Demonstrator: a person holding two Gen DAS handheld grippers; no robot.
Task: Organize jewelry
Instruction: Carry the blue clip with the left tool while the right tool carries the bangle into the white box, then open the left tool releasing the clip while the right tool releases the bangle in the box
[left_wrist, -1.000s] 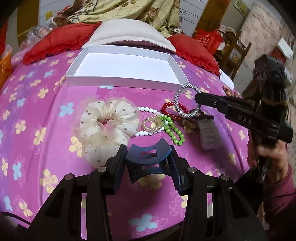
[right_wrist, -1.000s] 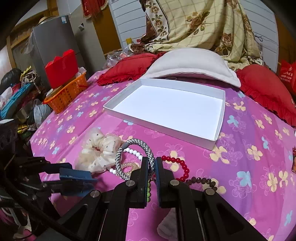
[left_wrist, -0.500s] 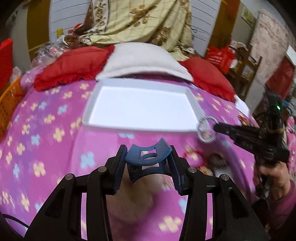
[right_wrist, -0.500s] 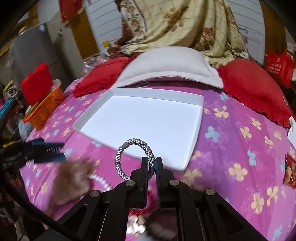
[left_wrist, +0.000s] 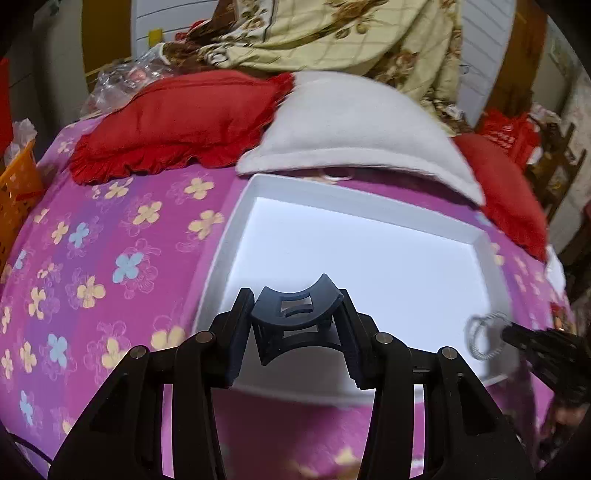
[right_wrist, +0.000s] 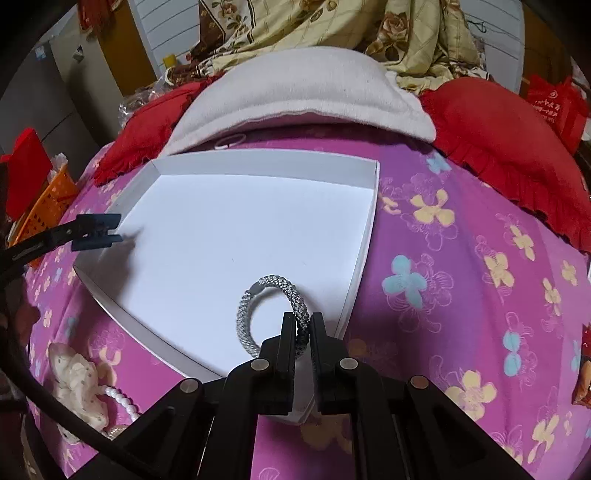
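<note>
A shallow white tray lies on the pink flowered bedspread. My left gripper is shut on a dark blue hair claw clip and hangs over the tray's near left part. In the right wrist view that clip shows at the tray's left rim. My right gripper is shut on a silver-grey braided bracelet, held over the tray's near right corner. The bracelet also shows at the right in the left wrist view.
A cream dotted scrunchie and white beads lie on the bedspread in front of the tray. Red pillows and a white pillow lie behind the tray. An orange basket stands off the bed's left side.
Both grippers have moved forward from the jewelry pile to over the tray, carrying the clip and the bracelet. The pile has dropped out of the left wrist view.
</note>
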